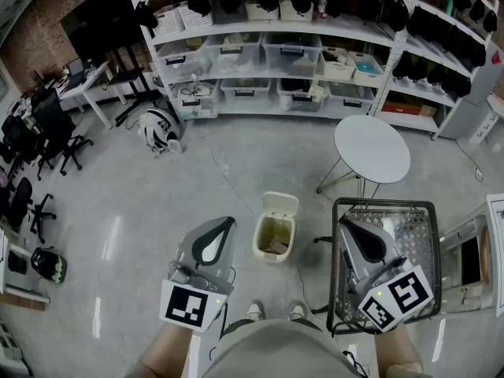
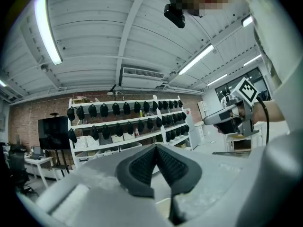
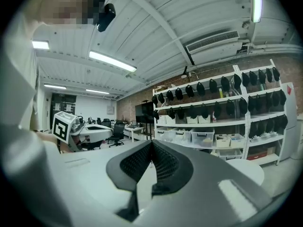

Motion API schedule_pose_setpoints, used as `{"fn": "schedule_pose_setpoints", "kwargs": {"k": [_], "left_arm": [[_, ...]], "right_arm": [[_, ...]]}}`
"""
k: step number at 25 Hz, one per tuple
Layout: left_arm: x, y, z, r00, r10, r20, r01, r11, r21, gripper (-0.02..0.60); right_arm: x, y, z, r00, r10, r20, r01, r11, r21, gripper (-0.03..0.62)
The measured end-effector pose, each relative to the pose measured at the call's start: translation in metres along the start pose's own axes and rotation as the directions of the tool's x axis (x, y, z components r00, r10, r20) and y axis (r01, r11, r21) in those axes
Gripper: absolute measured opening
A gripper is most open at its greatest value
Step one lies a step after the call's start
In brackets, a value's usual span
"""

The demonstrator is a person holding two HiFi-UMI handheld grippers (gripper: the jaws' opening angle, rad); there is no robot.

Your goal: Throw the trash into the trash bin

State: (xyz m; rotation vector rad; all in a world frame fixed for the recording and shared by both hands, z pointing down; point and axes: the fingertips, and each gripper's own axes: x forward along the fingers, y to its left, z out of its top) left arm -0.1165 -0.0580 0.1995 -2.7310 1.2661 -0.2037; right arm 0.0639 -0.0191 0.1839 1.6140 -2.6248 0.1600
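A small cream trash bin [image 1: 263, 240] stands on the floor in front of my feet, its lid flipped up at the back. Some brownish trash [image 1: 276, 245] lies inside it. My left gripper [image 1: 229, 221] hangs level to the left of the bin, its jaws pressed together with nothing between them [image 2: 156, 148]. My right gripper [image 1: 343, 224] is held to the right of the bin, over a black wire basket [image 1: 383, 205]. It is shut too and holds nothing [image 3: 151, 144]. Each gripper view catches the other gripper off to its side.
A round white table [image 1: 372, 148] stands beyond the wire basket. Long shelves [image 1: 283, 53] with clear boxes and dark caps line the back wall. Office chairs [image 1: 47, 128] and a desk are at the left; a white helmet [image 1: 161, 128] lies on the floor.
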Motion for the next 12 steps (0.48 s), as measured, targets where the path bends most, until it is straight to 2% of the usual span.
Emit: {"fn": "schedule_pose_setpoints", "kwargs": {"k": [12], "left_arm": [[0.0007, -0.0037, 0.0037, 1.000, 0.001, 0.018, -0.001, 1.000, 0.003, 0.003]], "right_arm": [[-0.0042, -0.0048, 0.0055, 1.000, -0.006, 0.008, 0.006, 1.000, -0.029, 0.005]]}}
